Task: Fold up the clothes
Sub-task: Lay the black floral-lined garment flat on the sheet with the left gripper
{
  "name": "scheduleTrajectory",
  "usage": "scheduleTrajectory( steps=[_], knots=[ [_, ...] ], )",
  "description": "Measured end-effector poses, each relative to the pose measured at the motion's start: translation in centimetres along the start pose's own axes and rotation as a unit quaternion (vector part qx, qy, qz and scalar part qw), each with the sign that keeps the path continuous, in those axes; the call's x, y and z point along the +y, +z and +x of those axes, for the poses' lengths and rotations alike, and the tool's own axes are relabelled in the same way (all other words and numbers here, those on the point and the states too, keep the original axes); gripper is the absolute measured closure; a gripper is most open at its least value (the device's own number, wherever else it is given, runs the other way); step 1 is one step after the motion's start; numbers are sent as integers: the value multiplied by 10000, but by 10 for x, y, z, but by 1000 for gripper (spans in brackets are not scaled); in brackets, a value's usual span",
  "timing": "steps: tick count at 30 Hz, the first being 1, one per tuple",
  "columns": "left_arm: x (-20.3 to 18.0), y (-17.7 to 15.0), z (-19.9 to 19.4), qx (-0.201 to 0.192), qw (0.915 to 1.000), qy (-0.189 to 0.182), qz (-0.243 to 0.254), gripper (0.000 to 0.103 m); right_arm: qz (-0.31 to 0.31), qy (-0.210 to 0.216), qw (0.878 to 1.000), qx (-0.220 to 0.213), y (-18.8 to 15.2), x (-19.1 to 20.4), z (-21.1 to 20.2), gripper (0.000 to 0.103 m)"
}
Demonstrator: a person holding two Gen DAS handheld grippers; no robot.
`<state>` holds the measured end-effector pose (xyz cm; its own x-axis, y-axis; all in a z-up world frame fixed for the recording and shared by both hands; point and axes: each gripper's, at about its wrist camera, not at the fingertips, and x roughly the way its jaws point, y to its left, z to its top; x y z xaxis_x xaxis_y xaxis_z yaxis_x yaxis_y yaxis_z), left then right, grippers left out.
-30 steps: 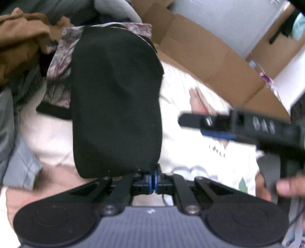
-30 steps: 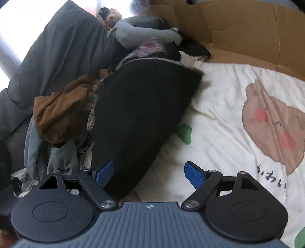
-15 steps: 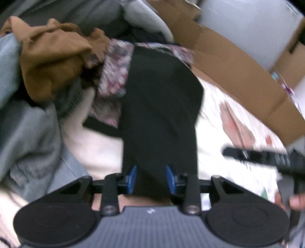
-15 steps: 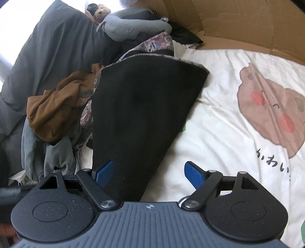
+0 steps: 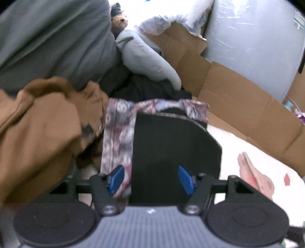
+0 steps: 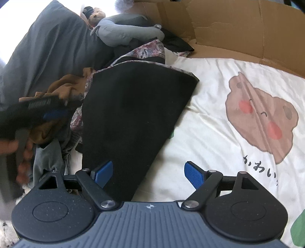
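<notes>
A folded black garment (image 6: 131, 114) with a floral patterned lining (image 6: 148, 50) lies on the white printed bedsheet (image 6: 219, 137). In the left wrist view the black garment (image 5: 171, 152) lies flat under my open left gripper (image 5: 150, 178), the floral edge (image 5: 116, 137) to its left. My right gripper (image 6: 146, 173) is open and empty over the garment's near corner. My left gripper also shows in the right wrist view (image 6: 38, 108), held in a hand, at the pile's left.
A brown garment (image 5: 42, 129) and grey-blue clothes (image 6: 47, 154) are heaped to the left. A grey pillow (image 6: 124, 31), dark duvet (image 6: 47, 53) and teddy bear (image 6: 96, 16) lie behind. Cardboard (image 6: 238, 26) lines the far side.
My left gripper let go of the black garment, opened wide and moved left and back. The garment now lies flat. The right gripper stayed open and shifted slightly.
</notes>
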<state>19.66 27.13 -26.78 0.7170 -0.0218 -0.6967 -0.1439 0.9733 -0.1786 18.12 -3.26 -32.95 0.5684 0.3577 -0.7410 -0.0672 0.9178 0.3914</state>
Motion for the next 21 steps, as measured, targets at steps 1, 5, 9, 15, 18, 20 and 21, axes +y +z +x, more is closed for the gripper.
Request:
scheduleTrajectory(
  steps=[1, 5, 9, 15, 18, 20, 21],
  knots=[
    [0, 4, 6, -11, 10000, 14, -10, 37, -12, 3, 10000, 12, 0, 0, 0, 17],
    [2, 21, 31, -54, 9999, 69, -49, 37, -4, 58, 10000, 25, 4, -3, 0, 17],
    [6, 28, 52, 31, 9999, -19, -134, 35, 40, 65, 10000, 61, 5, -7, 4, 17],
    [7, 37, 75, 62, 9998, -35, -158, 25, 31, 50, 10000, 65, 5, -6, 10, 17],
    [10, 41, 80, 58, 9993, -160, -324, 30, 9, 119, 9999, 5, 4, -4, 10, 17],
    [12, 43, 80, 52, 9988, -225, -427, 45, 8, 147, 9999, 7, 3, -4, 10, 17],
    [12, 43, 80, 68, 9988, -214, -447, 49, 10, 146, 9999, 16, 3, -3, 10, 17]
  ],
)
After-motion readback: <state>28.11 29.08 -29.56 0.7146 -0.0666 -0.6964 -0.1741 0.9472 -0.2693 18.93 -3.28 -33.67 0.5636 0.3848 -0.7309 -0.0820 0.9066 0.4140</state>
